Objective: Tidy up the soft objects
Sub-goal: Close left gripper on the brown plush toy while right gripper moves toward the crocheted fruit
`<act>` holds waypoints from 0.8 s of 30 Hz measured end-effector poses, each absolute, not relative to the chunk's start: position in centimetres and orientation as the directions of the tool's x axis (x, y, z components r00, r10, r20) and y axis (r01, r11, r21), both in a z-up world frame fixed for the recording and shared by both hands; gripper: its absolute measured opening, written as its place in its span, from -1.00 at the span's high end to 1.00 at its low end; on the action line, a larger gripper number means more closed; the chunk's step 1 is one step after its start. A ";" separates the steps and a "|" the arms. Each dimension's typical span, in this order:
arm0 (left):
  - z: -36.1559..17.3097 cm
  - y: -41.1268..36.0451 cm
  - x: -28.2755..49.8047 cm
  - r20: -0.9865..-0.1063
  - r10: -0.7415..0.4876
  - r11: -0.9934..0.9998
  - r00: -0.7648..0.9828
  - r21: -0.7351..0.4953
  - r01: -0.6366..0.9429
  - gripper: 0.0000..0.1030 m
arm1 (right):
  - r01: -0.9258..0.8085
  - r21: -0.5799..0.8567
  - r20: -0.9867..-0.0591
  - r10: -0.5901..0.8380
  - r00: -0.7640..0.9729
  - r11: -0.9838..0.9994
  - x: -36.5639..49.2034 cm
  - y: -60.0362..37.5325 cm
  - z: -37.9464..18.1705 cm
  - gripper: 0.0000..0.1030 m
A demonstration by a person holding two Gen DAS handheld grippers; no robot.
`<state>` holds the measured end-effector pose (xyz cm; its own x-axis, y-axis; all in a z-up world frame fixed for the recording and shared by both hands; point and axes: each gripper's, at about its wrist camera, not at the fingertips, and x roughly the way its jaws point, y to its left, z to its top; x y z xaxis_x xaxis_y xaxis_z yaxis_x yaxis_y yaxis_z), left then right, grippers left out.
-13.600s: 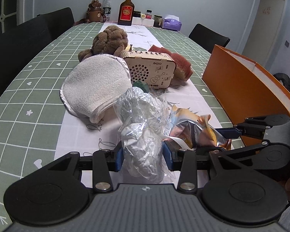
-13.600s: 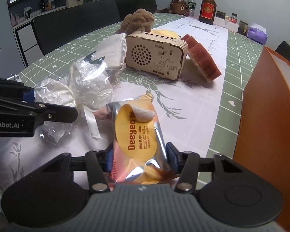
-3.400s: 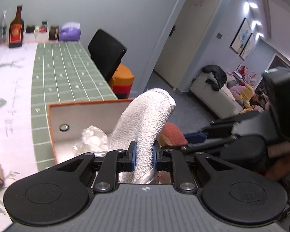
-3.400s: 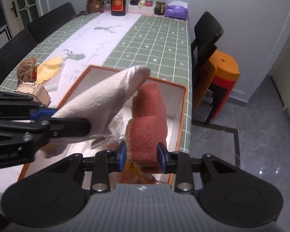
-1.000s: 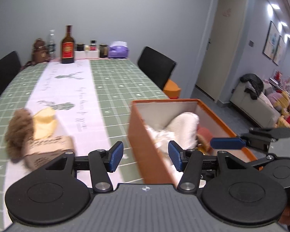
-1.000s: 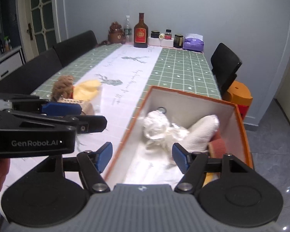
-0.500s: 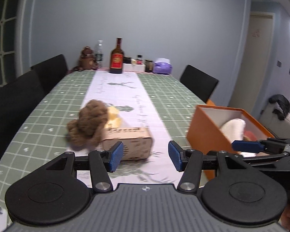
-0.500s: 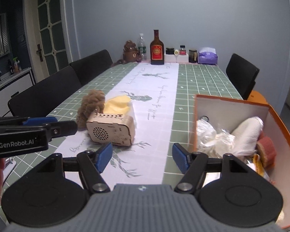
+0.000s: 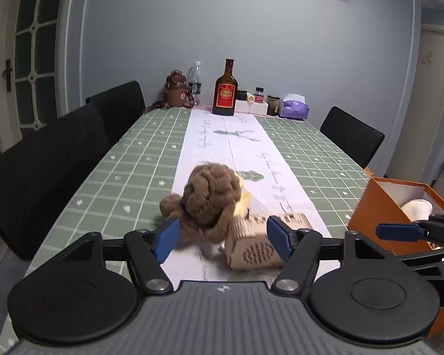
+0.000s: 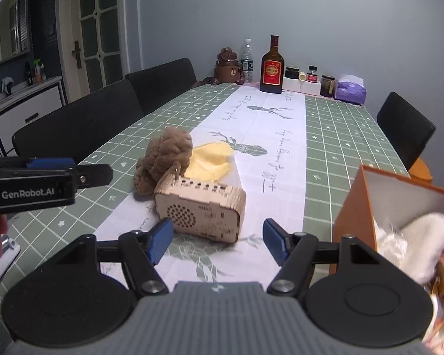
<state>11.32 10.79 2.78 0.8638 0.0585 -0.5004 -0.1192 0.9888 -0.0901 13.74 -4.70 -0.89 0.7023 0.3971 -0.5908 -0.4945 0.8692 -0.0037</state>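
Observation:
A brown plush toy lies on the white runner beside a wooden radio, with a yellow cloth behind them. My left gripper hovers just short of the plush. Its jaws are opening, and the pads touch nothing. My right gripper stands open in front of the radio with nothing held. The plush is to the radio's left. At the right, the orange box holds a white mitt, crumpled plastic and a reddish sponge.
A brown bottle, a water bottle, a bear-shaped container, jars and a purple tissue pack stand at the table's far end. Black chairs line the left side, and another stands at the right.
Both grippers have swung left, away from the orange box and toward the plush and radio, which now look closer. The left jaws stand wider apart than before.

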 end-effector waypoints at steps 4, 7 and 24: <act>3.0 11.1 14.1 -0.501 0.064 0.989 0.863 -0.087 -0.124 -0.71 | -0.507 -0.040 -0.612 0.380 0.694 0.861 16.9 -3.1 0.3 -0.22; 2.4 11.2 16.7 -0.531 0.059 0.988 0.846 -0.088 -0.124 -0.72 | -0.511 -0.073 -0.636 0.355 0.685 0.856 19.7 -1.9 0.8 -0.08; -1.8 10.5 25.9 -0.659 0.171 0.982 0.733 0.051 -0.182 -0.74 | -0.533 -0.109 -0.735 0.293 0.612 0.839 29.3 0.3 -1.7 0.04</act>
